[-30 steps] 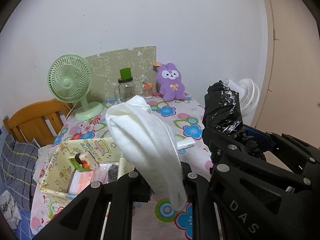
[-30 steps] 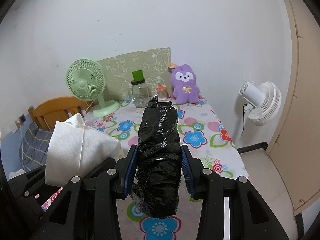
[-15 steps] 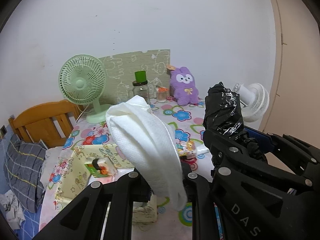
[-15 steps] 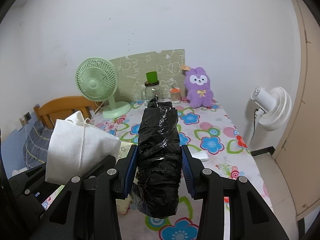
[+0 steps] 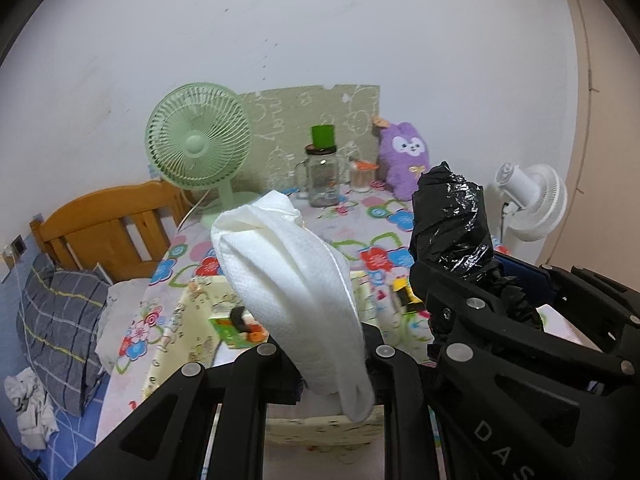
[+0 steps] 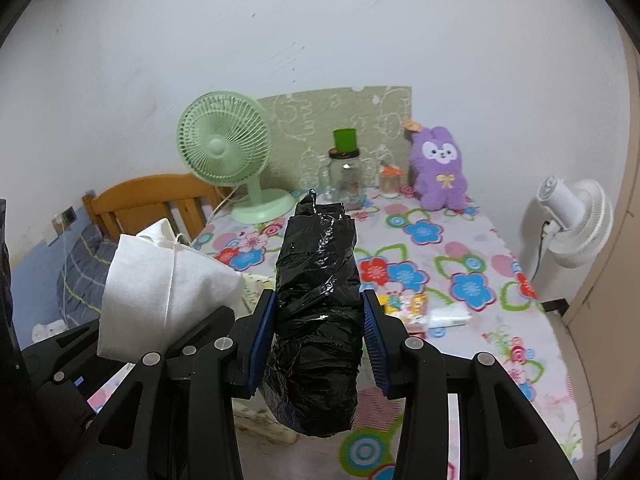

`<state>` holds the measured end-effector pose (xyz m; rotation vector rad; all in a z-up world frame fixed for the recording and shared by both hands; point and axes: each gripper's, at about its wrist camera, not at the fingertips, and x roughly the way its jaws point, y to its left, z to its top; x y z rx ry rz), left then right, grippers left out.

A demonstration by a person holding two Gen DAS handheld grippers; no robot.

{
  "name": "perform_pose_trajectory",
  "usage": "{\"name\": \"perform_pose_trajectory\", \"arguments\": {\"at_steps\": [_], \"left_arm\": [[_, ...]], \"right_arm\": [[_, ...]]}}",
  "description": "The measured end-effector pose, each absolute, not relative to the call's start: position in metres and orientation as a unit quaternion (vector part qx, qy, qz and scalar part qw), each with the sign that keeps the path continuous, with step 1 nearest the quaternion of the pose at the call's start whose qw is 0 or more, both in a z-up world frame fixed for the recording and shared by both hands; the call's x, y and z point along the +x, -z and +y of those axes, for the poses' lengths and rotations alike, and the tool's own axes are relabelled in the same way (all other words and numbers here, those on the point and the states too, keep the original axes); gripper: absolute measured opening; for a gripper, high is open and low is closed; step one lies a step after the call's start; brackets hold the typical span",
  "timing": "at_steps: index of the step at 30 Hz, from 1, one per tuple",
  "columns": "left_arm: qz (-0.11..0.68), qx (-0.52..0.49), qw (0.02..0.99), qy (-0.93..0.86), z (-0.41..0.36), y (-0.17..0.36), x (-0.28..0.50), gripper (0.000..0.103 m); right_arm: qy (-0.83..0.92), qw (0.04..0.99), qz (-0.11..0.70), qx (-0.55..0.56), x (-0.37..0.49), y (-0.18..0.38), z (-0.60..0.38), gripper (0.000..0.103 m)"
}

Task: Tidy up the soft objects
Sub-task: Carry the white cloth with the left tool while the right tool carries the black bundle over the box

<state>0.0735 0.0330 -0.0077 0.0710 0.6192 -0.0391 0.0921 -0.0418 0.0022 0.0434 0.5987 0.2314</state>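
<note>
A folded white cloth (image 5: 288, 280) stands up between the fingers of my left gripper (image 5: 324, 356), which is shut on it. The cloth hangs above a pale yellow patterned fabric box (image 5: 176, 344) on the floral table. To its right, my right gripper (image 6: 316, 320) is shut on a crumpled black plastic bundle (image 6: 316, 300), its blue pads pressing both sides. In the left wrist view the black bundle (image 5: 452, 224) rises beside the cloth. From the right wrist view the white cloth (image 6: 160, 280) shows at the left. A purple plush (image 6: 438, 168) sits at the table's far end.
A green fan (image 5: 200, 148), a glass jar (image 5: 322, 176) topped by a green cup and a small jar stand at the back of the table (image 6: 460, 248). A white fan (image 6: 572, 220) stands off the right edge. A wooden headboard (image 5: 108, 224) and plaid pillow (image 5: 56, 320) lie left.
Both grippers have moved left together, so the fan, plush and yellow box have slid right in both views. Each still holds its item the same way.
</note>
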Motion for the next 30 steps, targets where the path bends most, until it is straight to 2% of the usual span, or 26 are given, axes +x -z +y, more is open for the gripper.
{"name": "perform_pose_trajectory", "arguments": {"at_steps": [23, 30], "left_arm": [[0.359, 0.024, 0.933, -0.019, 0.090, 0.051, 0.104, 0.014], [0.389, 0.014, 0.921, -0.028, 0.103, 0.063, 0.112, 0.020]], "right_arm": [[-0.156, 0.927, 0.342, -0.002, 0.133, 0.034, 0.021, 0.045], [-0.169, 0.918, 0.359, -0.006, 0.144, 0.046, 0.035, 0.045]]}}
